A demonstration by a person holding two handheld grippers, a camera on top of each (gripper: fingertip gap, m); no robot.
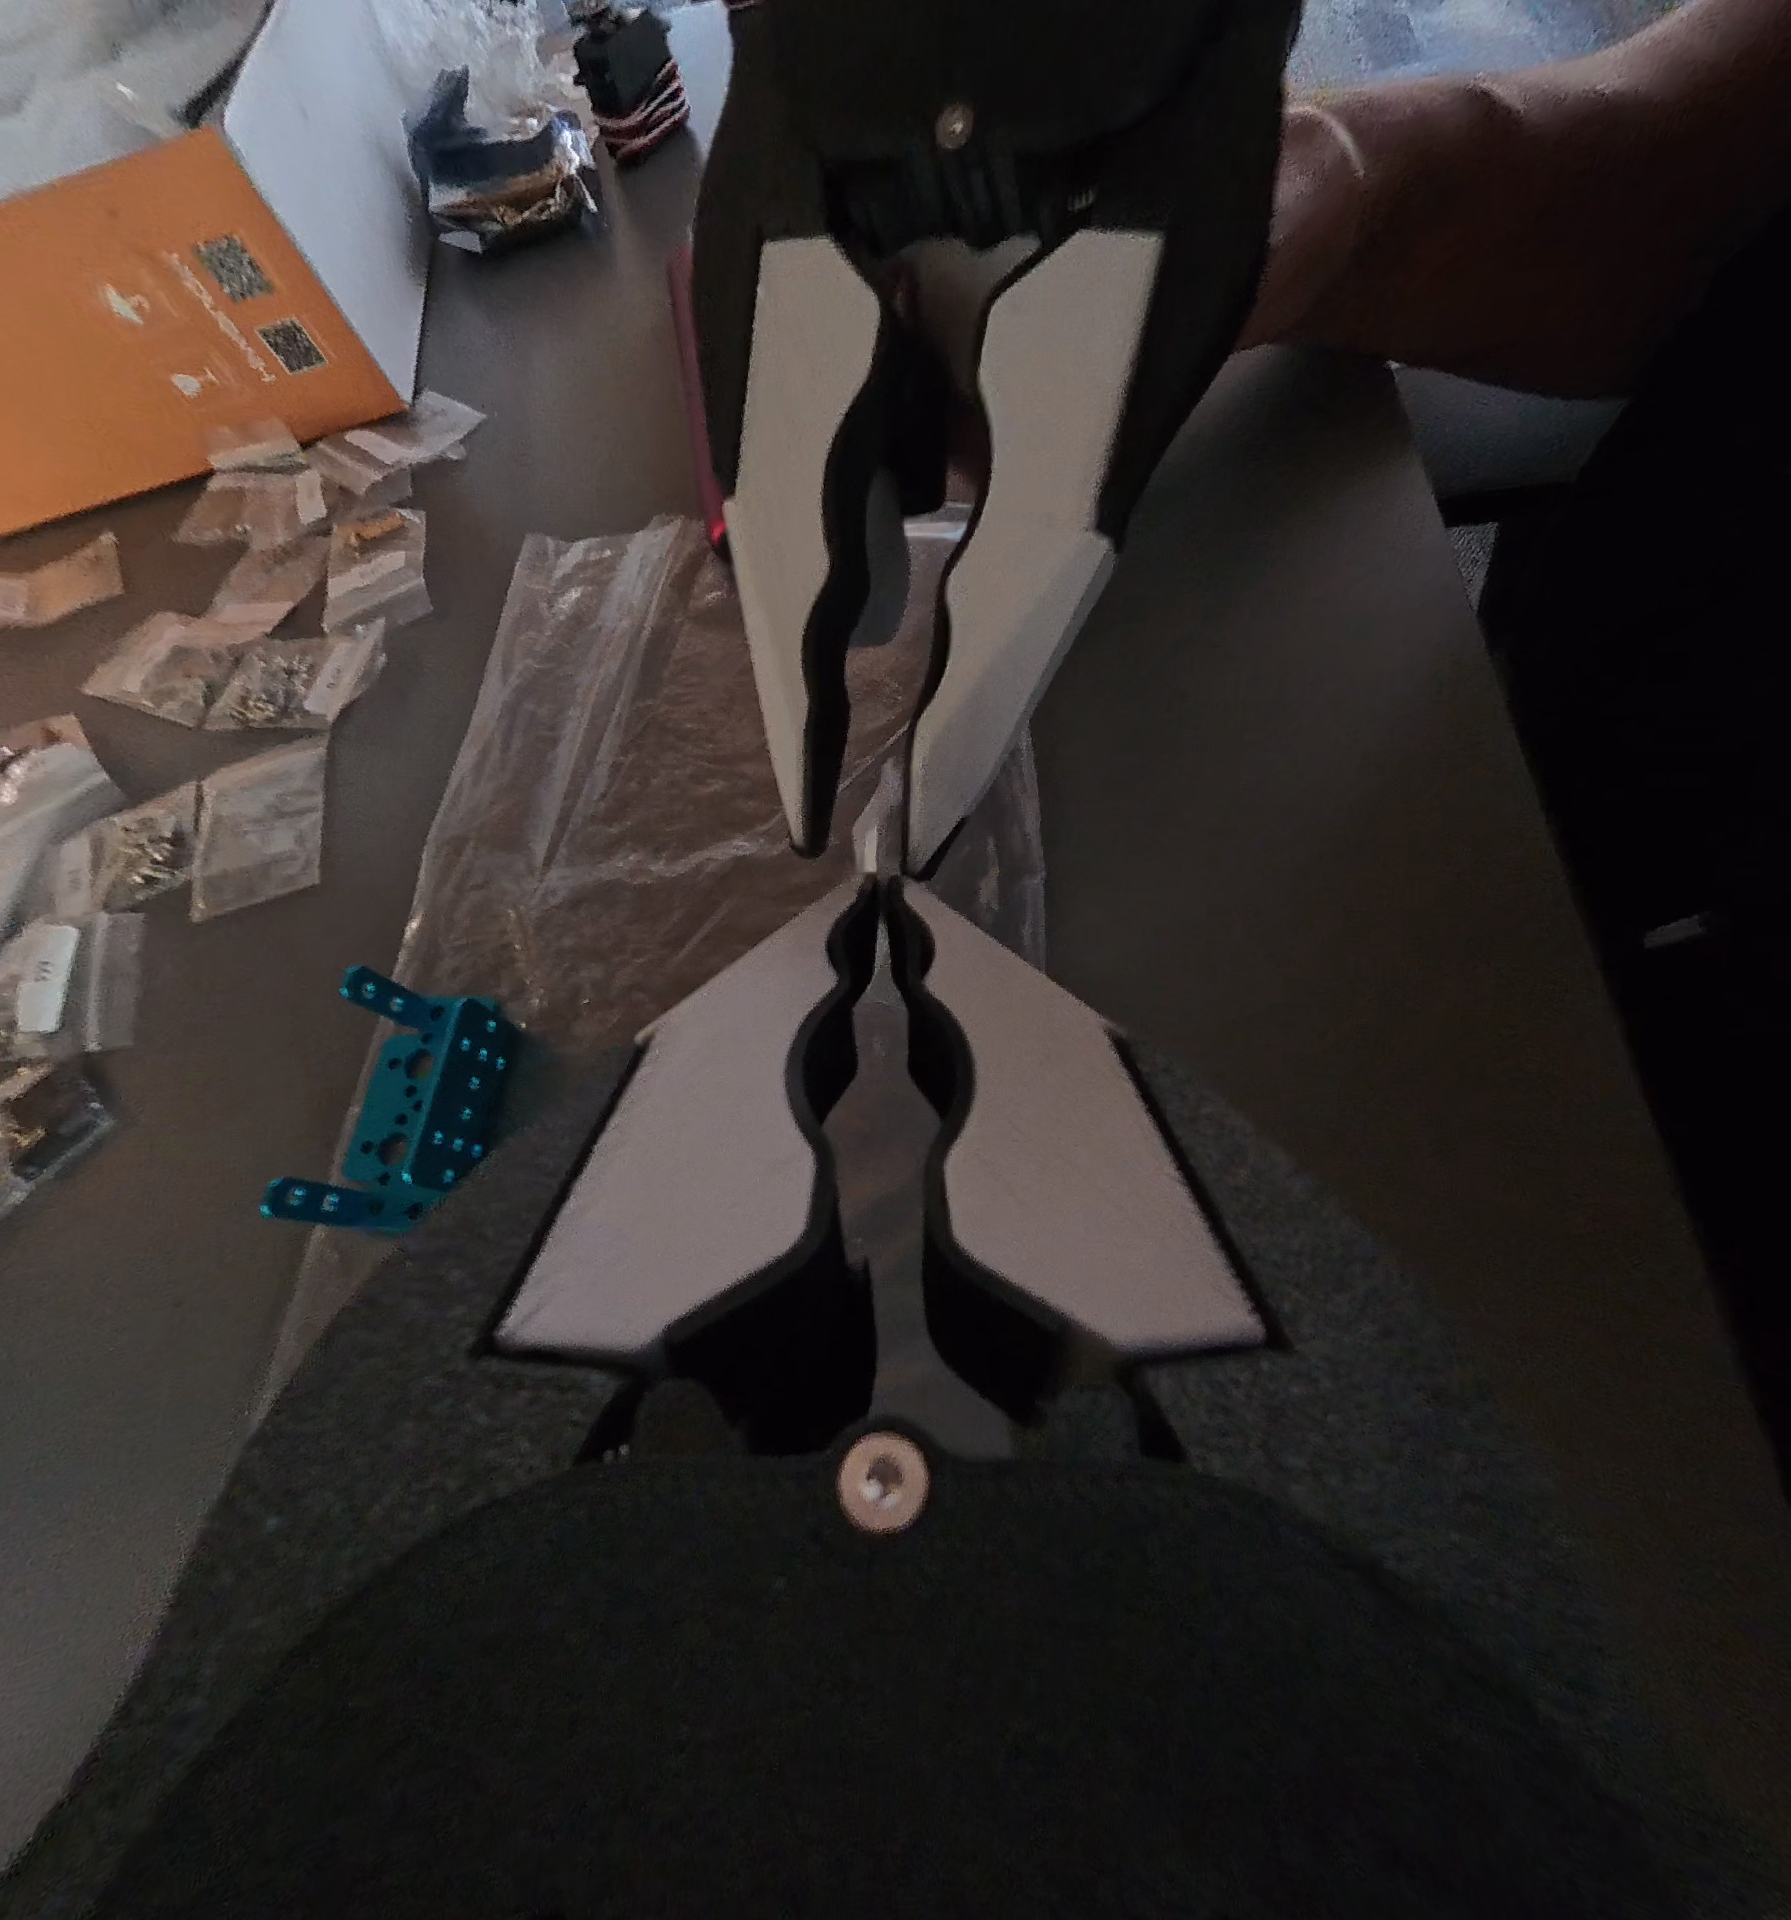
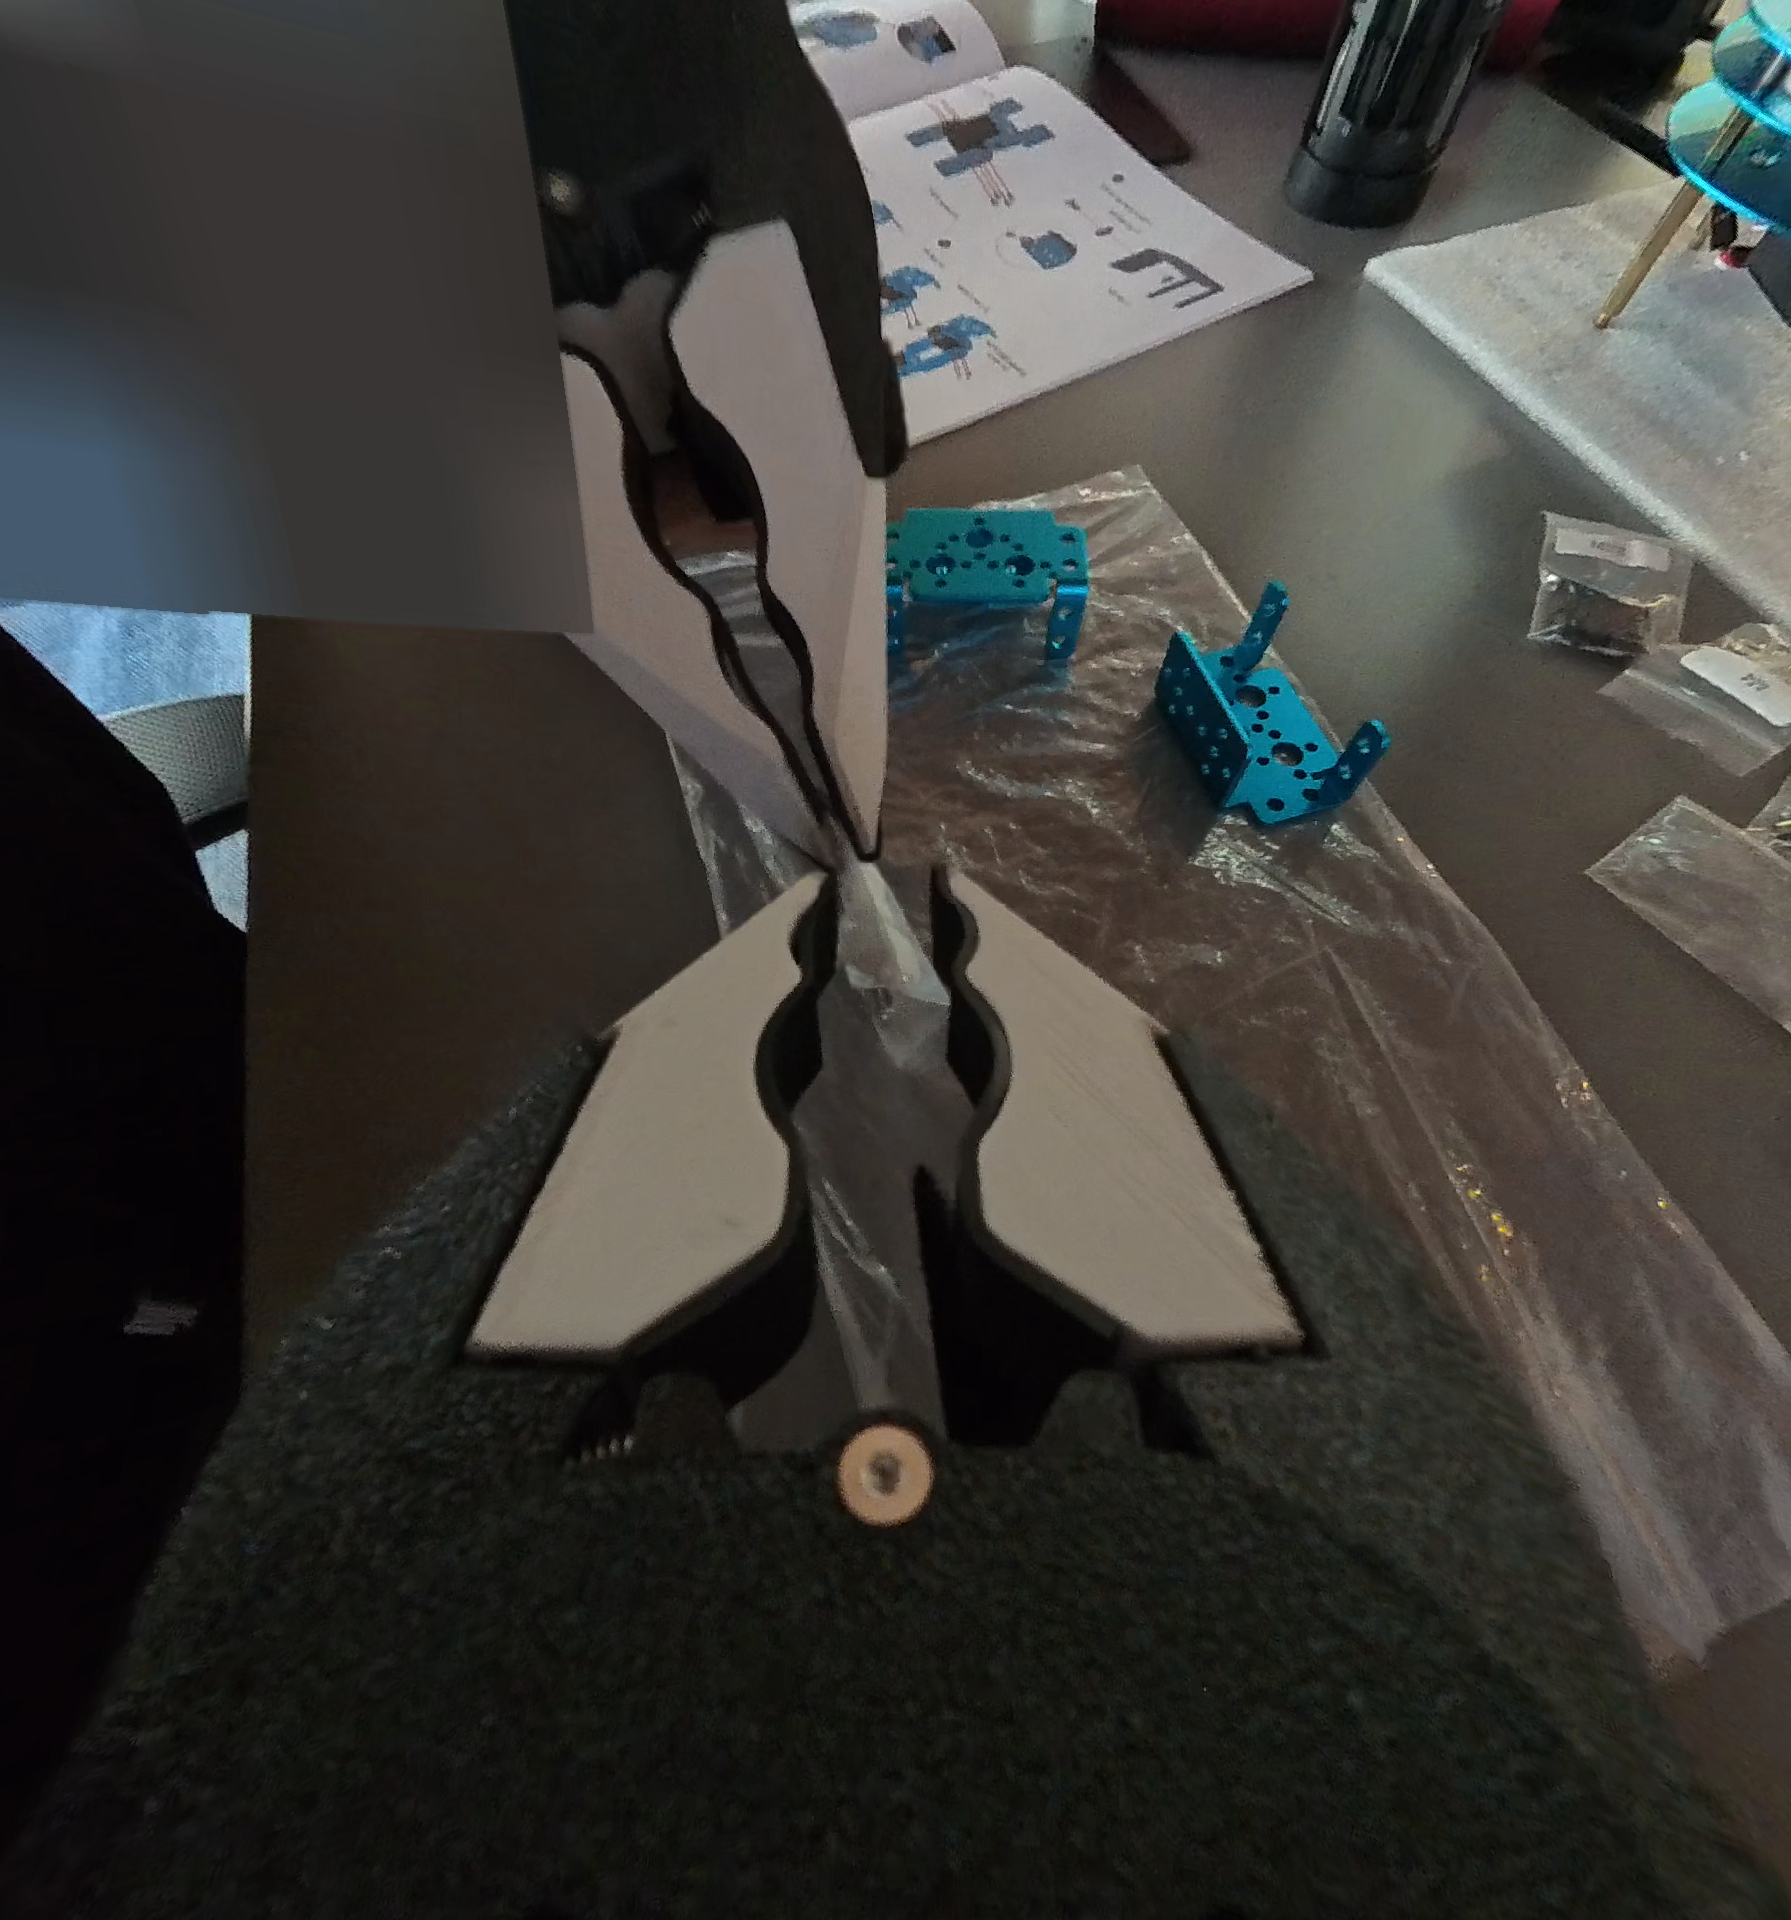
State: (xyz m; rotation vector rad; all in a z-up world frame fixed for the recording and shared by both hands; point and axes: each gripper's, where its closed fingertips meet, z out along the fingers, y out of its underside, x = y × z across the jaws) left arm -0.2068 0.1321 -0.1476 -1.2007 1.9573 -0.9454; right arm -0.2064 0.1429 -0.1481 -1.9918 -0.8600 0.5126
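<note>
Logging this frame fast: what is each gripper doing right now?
Left gripper: shut on a small clear plastic bag.
Right gripper: fingers slightly apart with the same bag between them; grip cannot be told.

Two brackets (image 2: 1270,727) (image 2: 984,571) on plastic sheet (image 2: 1286,1039), manual (image 2: 1057,239) behind, small bags (image 2: 1722,707) right of sheet

The left hand-held gripper (image 1: 883,883) reaches toward twelve o'clock in its own view, its two fingers nearly closed with the tips almost touching around a thin sliver of clear film. The right hand-held gripper (image 2: 883,883) meets it tip to tip, coming down from twelve o'clock in the left wrist view, its jaws set a little apart with the same film running between them. A bare forearm (image 1: 1493,208) extends from behind the right hand-held gripper toward two o'clock.
</note>
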